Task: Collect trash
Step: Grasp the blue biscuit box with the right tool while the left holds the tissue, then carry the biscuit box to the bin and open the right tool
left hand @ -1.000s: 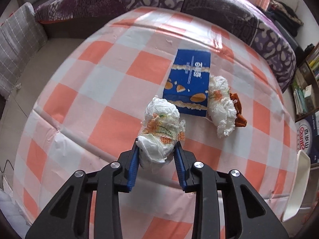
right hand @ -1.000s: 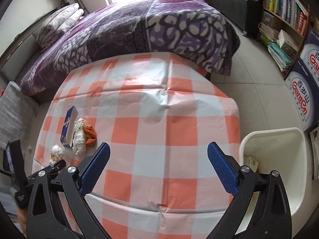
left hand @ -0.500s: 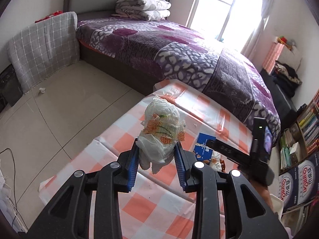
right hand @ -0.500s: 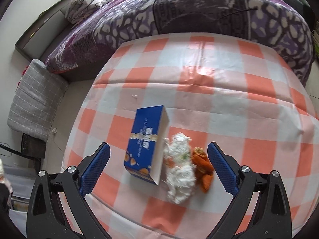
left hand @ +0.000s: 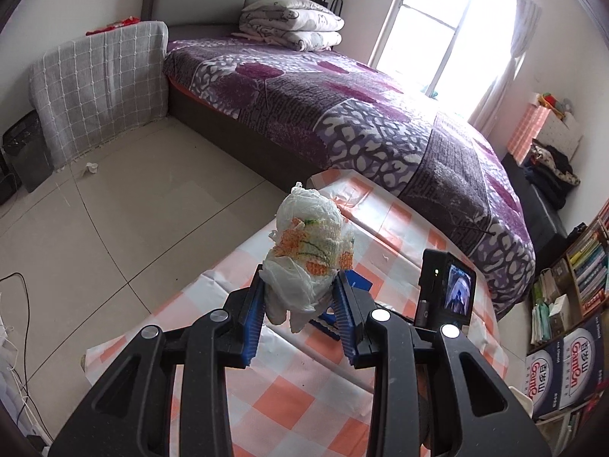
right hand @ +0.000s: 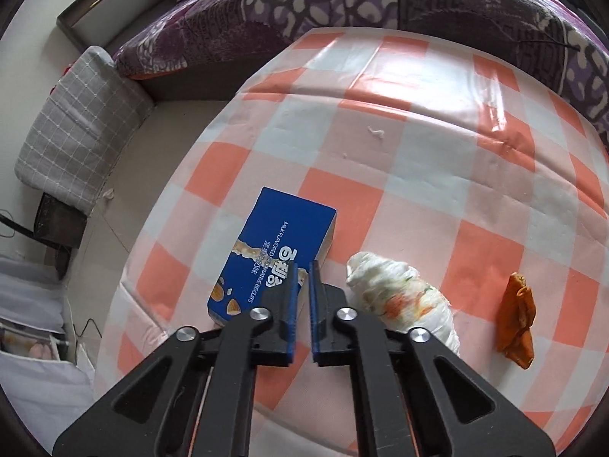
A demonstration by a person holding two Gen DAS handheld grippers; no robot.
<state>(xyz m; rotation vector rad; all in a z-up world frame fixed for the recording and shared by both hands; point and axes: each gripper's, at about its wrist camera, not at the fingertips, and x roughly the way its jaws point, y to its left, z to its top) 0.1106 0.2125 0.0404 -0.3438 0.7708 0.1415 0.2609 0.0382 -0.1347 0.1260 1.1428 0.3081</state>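
Observation:
My left gripper (left hand: 298, 285) is shut on a crumpled white tissue wad with orange print (left hand: 308, 240), held up in the air above the checked tablecloth (left hand: 289, 400). The blue biscuit box (left hand: 357, 283) shows just behind that wad. In the right wrist view the blue biscuit box (right hand: 274, 243) lies on the table. My right gripper (right hand: 302, 270) hangs over its near right corner, its blue pads almost touching and nothing between them. Right of the box lie a second tissue wad (right hand: 399, 297) and an orange wrapper (right hand: 517, 323).
A bed with a purple cover (left hand: 342, 114) borders the table's far side. A grey-covered chair (left hand: 99, 87) stands at the left by the tiled floor (left hand: 133, 209). Bookshelves and printed cartons (left hand: 563, 365) are at the right. A small white scrap (right hand: 375, 133) lies on the cloth.
The left gripper lifted its tissue wad off the table and tilted up toward the room. The right gripper swung left over the box and second wad, and its wide-open jaws closed.

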